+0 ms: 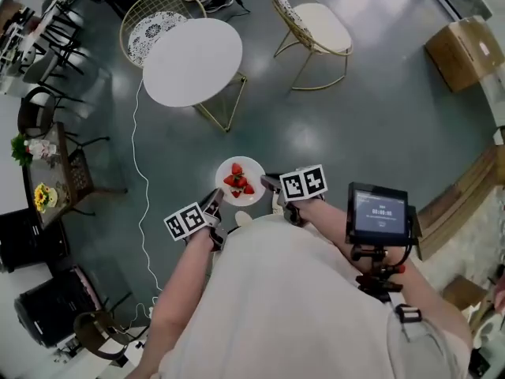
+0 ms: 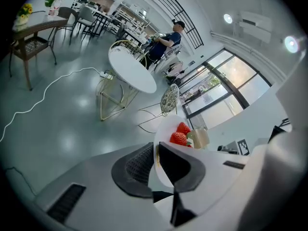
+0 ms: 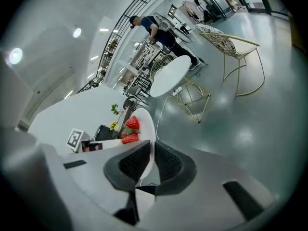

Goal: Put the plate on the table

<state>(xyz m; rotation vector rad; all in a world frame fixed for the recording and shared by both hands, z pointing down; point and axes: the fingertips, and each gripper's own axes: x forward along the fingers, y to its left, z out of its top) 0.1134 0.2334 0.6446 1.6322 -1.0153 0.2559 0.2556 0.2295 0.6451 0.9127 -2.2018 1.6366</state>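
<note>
Holding the white plate [image 1: 256, 172] by its rim, we have the left tongs [image 2: 156, 154] pinched onto its left edge and the right tongs [image 3: 151, 159] pinched onto the opposite edge, each pair of ribbed pads closed on the thin lip. The plate hangs in the air just in front of the body, roughly level, with a few strawberries [image 1: 238, 181] heaped near its middle. It rests on nothing yet.

Below it lies bare grey floor, crossed by a white cable [image 1: 140, 164]. Farther ahead stands the round white table [image 1: 192, 61] on gold wire legs, well apart from the plate, with one wire chair [image 1: 313, 24] to its right and another tucked behind it.

We judge the step in hand to be the carry. To do it well, we should grip evenly on both sides and move the two tongs as one, so the plate rides flat and the berries do not roll. We should step clear of the cable, bring the plate over the middle of the tabletop, lower it until the base sits, and only then let go.
</note>
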